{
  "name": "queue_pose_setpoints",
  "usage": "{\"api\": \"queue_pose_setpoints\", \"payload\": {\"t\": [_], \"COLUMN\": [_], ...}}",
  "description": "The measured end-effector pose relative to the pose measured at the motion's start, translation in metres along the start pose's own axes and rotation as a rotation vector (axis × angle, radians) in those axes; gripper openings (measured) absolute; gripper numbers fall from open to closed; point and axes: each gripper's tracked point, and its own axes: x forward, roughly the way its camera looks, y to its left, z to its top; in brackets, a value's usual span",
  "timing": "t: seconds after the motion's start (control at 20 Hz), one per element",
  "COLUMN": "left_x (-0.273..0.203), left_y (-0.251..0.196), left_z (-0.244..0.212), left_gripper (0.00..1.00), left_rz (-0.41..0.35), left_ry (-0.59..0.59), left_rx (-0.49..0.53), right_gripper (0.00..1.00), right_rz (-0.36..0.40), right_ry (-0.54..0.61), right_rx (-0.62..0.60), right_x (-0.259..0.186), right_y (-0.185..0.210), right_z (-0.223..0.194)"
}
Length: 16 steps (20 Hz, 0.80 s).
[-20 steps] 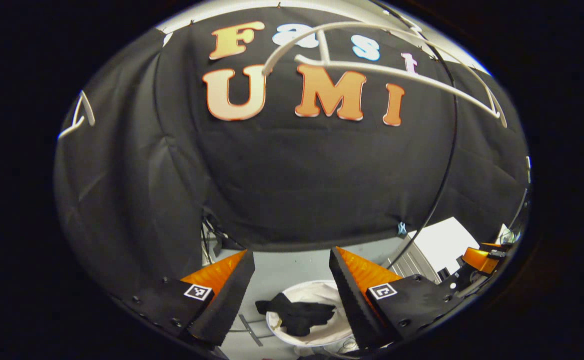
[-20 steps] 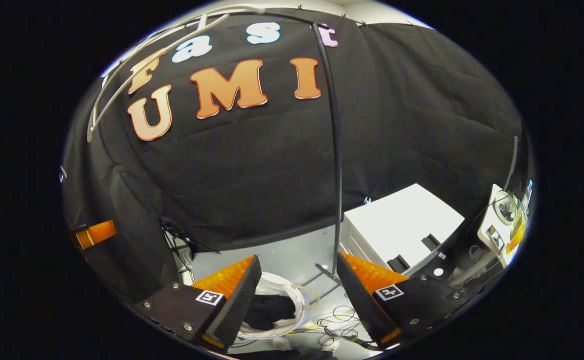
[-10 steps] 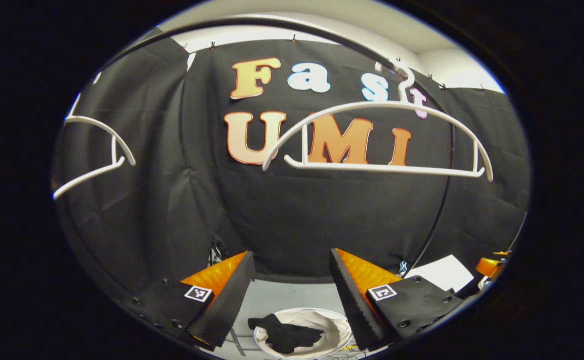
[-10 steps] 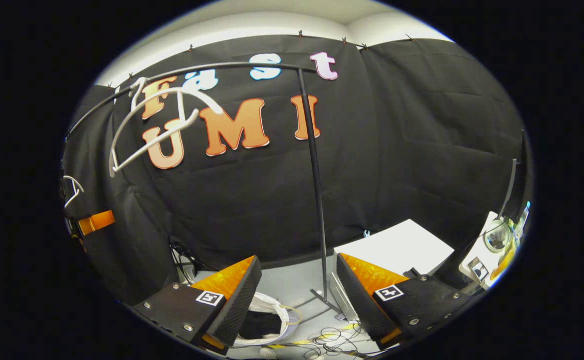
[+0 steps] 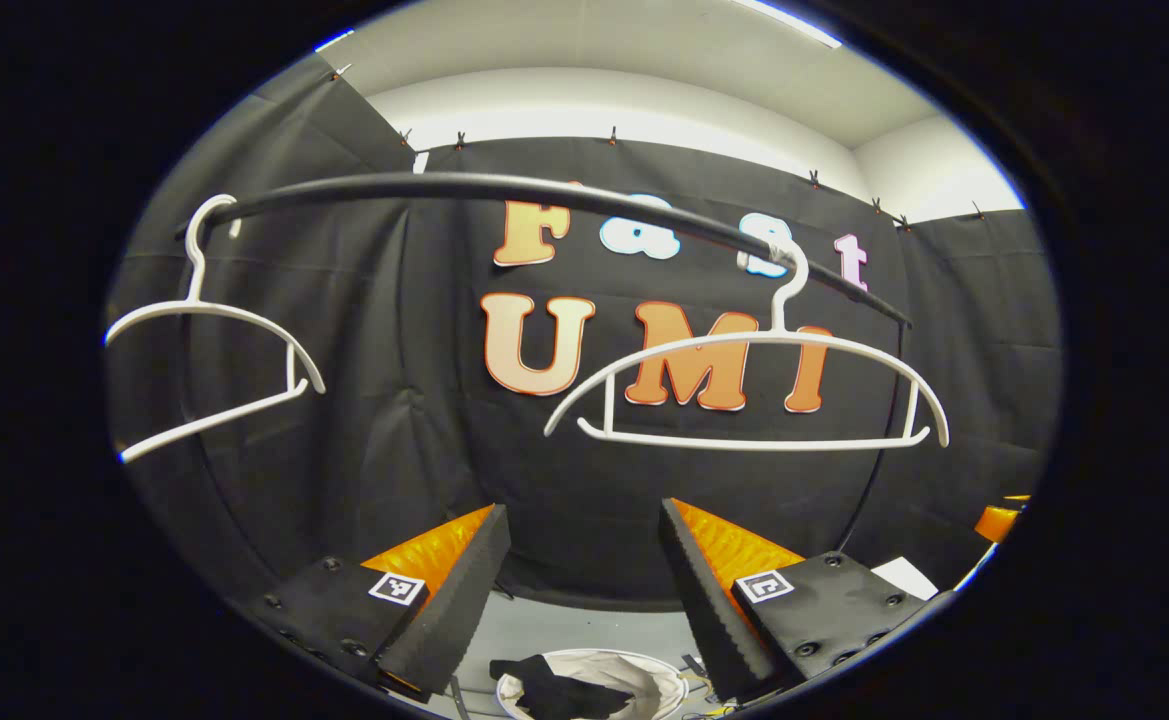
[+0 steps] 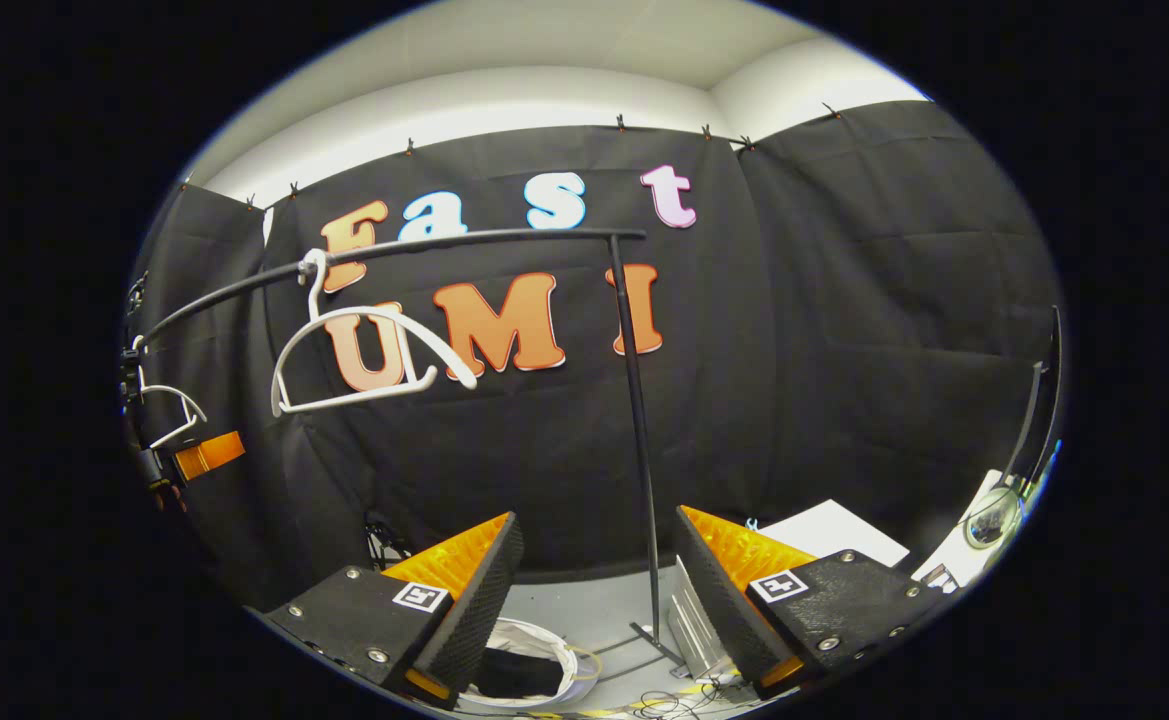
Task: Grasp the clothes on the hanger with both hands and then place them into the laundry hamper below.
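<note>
two white hangers (image 5: pixel 744 385) (image 5: pixel 209 350), one hamper (image 5: pixel 664 680), one dark garment (image 5: pixel 554 685)

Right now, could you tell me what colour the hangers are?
White; both hangers show best in the left gripper view.

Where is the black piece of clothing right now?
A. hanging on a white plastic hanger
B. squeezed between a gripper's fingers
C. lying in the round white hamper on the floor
C: the black piece of clothing lies in the round white hamper, and both white plastic hangers hang bare.

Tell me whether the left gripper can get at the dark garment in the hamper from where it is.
Probably yes. The left gripper is open, and the dark garment lies on top in the hamper, below its fingers with nothing between.
</note>
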Motion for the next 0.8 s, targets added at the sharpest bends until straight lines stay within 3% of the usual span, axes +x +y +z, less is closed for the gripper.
{"api": "queue_pose_setpoints", "payload": {"t": [0.2, 0.25, 0.3, 0.35, 0.4, 0.45, 0.8], "left_x": [-0.007, -0.011, -0.013, -0.013, -0.015, -0.015, -0.023], "left_y": [0.004, 0.007, 0.01, 0.011, 0.012, 0.015, 0.017], "left_z": [0.023, 0.026, 0.027, 0.027, 0.028, 0.028, 0.026], "left_gripper": [0.94, 0.94, 0.94, 0.94, 0.94, 0.94, 0.94], "left_rz": [0.043, 0.05, 0.06, 0.068, 0.075, 0.084, 0.109], "left_ry": [-0.061, -0.069, -0.071, -0.073, -0.074, -0.077, -0.08], "left_rx": [0.014, 0.01, 0.005, 0.002, 0.004, 0.008, 0.021], "right_gripper": [1.0, 0.83, 0.83, 1.0, 0.94, 1.0, 1.0], "right_rz": [0.018, 0.026, 0.038, 0.046, 0.051, 0.057, 0.079], "right_ry": [-0.07, -0.08, -0.087, -0.09, -0.092, -0.094, -0.089], "right_rx": [-0.064, -0.069, -0.069, -0.067, -0.064, -0.062, -0.05], "right_x": [0.002, 0.0, -0.002, -0.004, -0.004, -0.006, -0.014], "right_y": [0.001, 0.002, 0.004, 0.005, 0.005, 0.004, 0.002], "right_z": [0.026, 0.031, 0.034, 0.036, 0.037, 0.036, 0.031]}}
